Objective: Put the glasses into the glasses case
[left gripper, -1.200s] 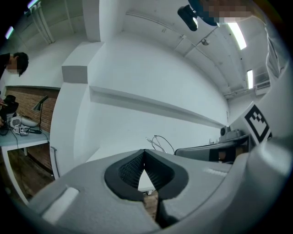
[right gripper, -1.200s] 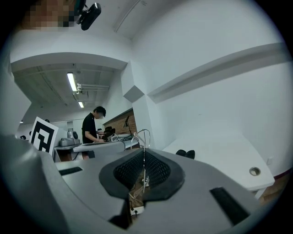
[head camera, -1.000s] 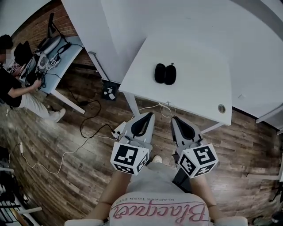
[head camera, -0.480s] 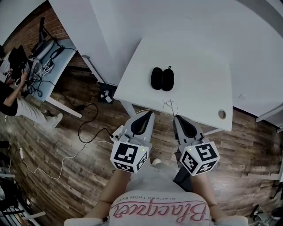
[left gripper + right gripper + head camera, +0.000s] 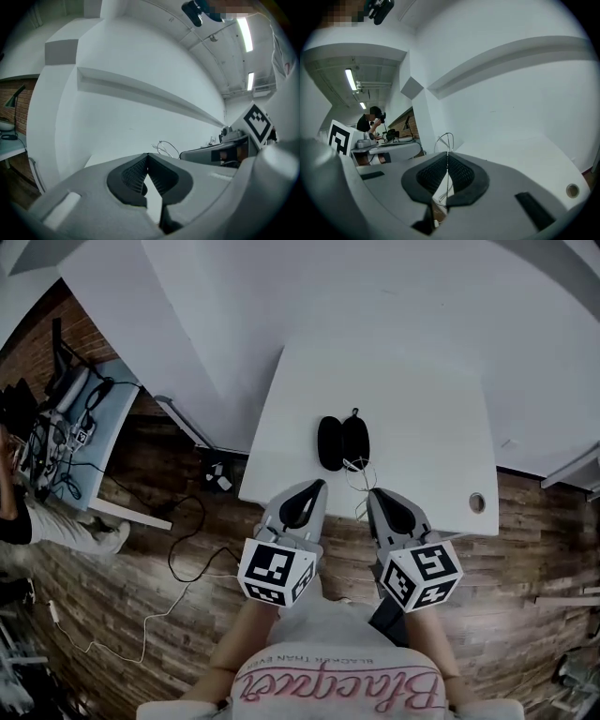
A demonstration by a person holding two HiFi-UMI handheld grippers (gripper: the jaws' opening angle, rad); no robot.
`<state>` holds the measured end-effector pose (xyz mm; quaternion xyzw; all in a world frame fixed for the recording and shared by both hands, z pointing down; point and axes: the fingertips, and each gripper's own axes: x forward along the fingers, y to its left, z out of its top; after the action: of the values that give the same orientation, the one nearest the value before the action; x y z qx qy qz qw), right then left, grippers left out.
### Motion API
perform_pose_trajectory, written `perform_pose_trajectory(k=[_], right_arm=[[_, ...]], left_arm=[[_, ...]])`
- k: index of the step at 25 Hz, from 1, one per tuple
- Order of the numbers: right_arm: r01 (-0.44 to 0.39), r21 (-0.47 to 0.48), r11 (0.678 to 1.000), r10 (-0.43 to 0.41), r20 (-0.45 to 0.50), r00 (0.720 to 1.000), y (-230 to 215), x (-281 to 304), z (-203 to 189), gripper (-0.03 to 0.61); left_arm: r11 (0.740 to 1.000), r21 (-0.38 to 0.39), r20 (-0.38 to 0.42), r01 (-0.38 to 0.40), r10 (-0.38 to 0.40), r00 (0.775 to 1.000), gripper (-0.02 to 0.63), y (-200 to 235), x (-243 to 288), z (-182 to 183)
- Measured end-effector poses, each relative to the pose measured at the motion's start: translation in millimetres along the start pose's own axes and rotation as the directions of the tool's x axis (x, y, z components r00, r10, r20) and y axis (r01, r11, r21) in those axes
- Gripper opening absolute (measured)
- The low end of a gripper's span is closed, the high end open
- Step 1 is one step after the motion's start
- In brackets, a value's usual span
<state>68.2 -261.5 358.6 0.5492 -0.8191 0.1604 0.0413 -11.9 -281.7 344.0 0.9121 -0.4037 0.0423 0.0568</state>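
The black glasses case [image 5: 342, 442] lies open on the white table [image 5: 422, 418], its two halves side by side near the front edge. Thin wire-framed glasses [image 5: 359, 471] hang just in front of the case, over the table's near edge. My right gripper [image 5: 373, 493] is shut on the glasses [image 5: 446, 138], whose wire runs up from between the closed jaws of the gripper [image 5: 447, 161]. My left gripper [image 5: 314, 487] is level with it to the left, shut on nothing [image 5: 147, 161]. The glasses [image 5: 165, 147] show past its tips. Neither gripper view shows the case.
A round cable hole [image 5: 477, 502] sits at the table's front right corner. A white wall backs the table. At the left stands a side desk with equipment [image 5: 70, 413], a person [image 5: 11, 517] next to it. Cables [image 5: 183, 540] lie on the wooden floor.
Both grippers have come forward to the table. The case now lies much closer to their tips. The glasses travelled with the right gripper, from short of the table edge to over it.
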Motion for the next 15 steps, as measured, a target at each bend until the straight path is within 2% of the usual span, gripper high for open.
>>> perform_pose_trajectory(k=[9, 15], right_arm=[[0.11, 0.069, 0.992, -0.108, -0.031, 0.994, -20.5, 82.2, 4.0, 0.014], [0.198, 0.102, 0.975, -0.192, -0.066, 0.979, -38.5, 120.9, 0.4, 0.014]], left_arm=[[0.996, -0.011, -0.041, 0.091, -0.092, 0.995, 0.003, 76.0, 58.6, -1.2], [0.98, -0.032, -0.09, 0.199, -0.201, 0.975, 0.005, 98.4, 95.3, -14.7]])
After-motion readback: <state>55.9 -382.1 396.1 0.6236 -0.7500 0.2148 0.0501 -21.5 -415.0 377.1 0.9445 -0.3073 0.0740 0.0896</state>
